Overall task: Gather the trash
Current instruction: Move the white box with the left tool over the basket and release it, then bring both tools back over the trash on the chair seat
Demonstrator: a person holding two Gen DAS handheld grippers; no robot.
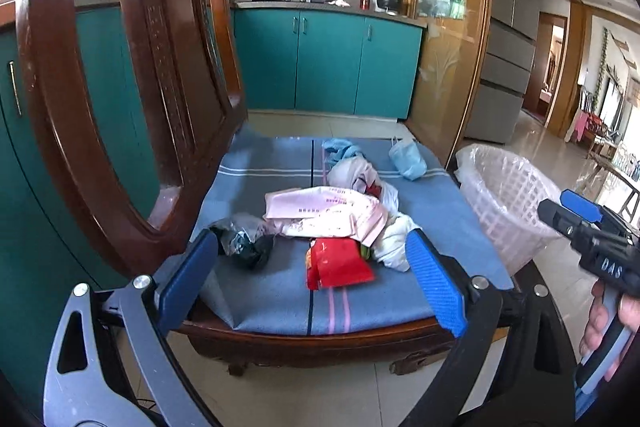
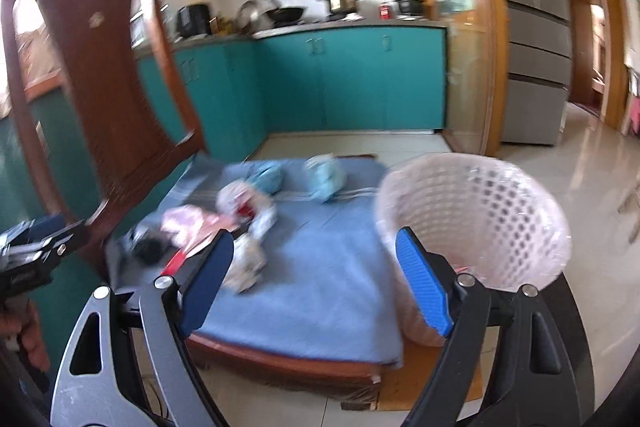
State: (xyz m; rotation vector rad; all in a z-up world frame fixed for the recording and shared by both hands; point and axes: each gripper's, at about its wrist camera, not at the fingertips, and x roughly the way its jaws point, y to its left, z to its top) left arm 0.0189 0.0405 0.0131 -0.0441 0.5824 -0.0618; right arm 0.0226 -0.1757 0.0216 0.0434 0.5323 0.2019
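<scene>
Mostly the right wrist view is blurred, so the trash pile [image 2: 236, 227] on the blue cushion [image 2: 320, 267] reads as smears. Only the left wrist view resolves a red packet [image 1: 338, 263], pink wrapper [image 1: 324, 213] and black bag [image 1: 244, 241]. Both the left gripper [image 1: 312, 273] and right gripper [image 2: 314, 277] are spread wide, fingers holding nothing. A lined white basket [image 2: 480, 211] stands just beside the cushion.

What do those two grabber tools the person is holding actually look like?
Each has two flat blue ribbed fingers on grey and black metal arms with silver bolts. The right gripper, seen from the side, is a black body marked "DAS" with a bluish handle in a bare hand.
</scene>
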